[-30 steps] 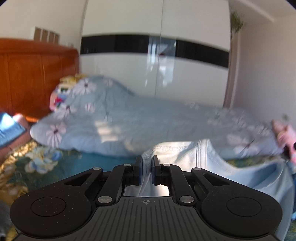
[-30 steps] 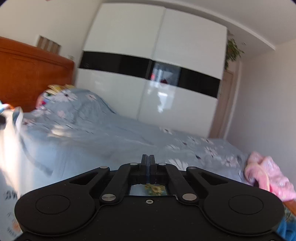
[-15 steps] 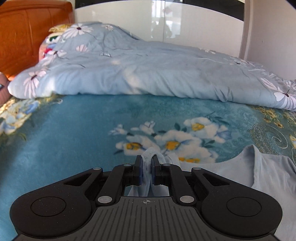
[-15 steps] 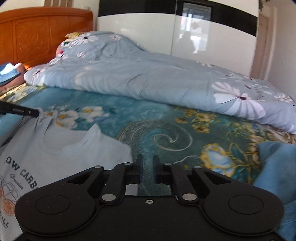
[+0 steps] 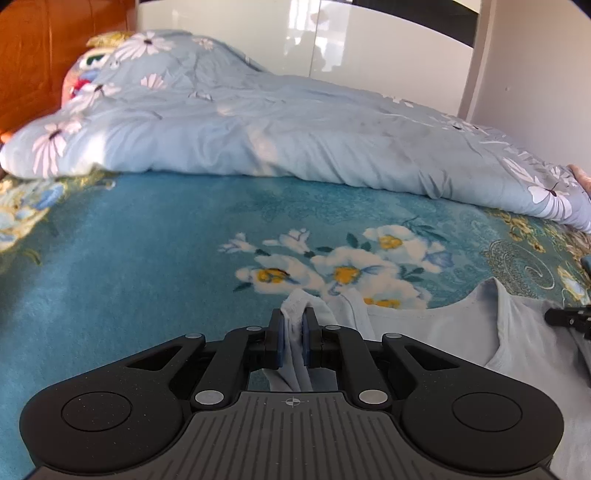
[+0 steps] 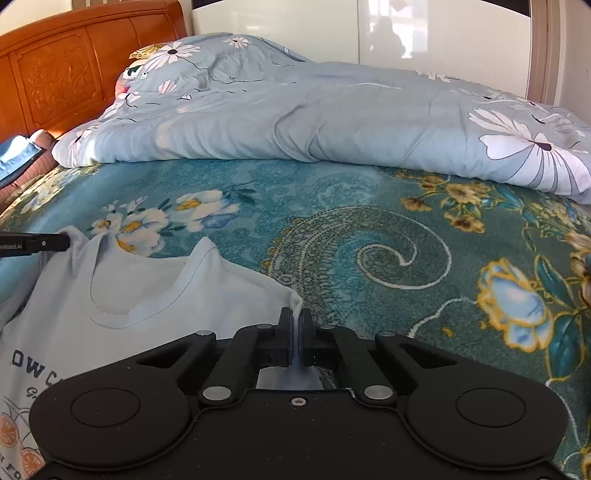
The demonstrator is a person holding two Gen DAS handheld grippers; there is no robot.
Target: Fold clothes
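A pale blue T-shirt (image 6: 129, 295) with dark lettering and orange prints lies front up on the teal floral bedspread (image 6: 369, 206), its neckline towards the quilt. My left gripper (image 5: 293, 317) is shut on a bunched fold at the shirt's (image 5: 461, 332) left shoulder. That black left gripper (image 6: 33, 244) also shows at the left edge of the right wrist view. My right gripper (image 6: 295, 315) is shut on the thin edge of the shirt's right shoulder corner. The right gripper's tip (image 5: 569, 317) pokes in at the right edge of the left wrist view.
A rumpled light blue quilt (image 5: 295, 129) with white flowers lies across the bed beyond the shirt. An orange wooden headboard (image 6: 74, 74) stands at the left, a white wardrobe (image 6: 406, 33) behind. A blue item (image 6: 14, 158) lies by the bed's left edge.
Both grippers came down from high above the bed, and the shirt now lies spread on the bedspread. The right gripper stood open beside the shirt half a second ago and has shut on its shoulder.
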